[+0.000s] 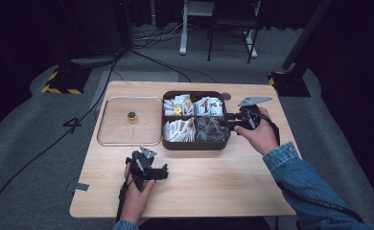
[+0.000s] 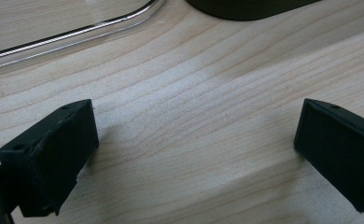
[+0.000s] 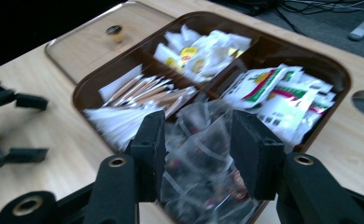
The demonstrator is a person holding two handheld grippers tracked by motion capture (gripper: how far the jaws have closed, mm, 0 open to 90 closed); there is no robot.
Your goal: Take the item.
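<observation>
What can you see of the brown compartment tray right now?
The brown tray is a dark, rounded-corner box, plastic by the look, split by a cross divider into four compartments. Its lid is off. It sits flat on the wooden table, right of the clear lid. The compartments hold white, yellow-marked, red-and-green and clear packets. The right gripper hangs over the clear-packet compartment; grip unclear.
</observation>
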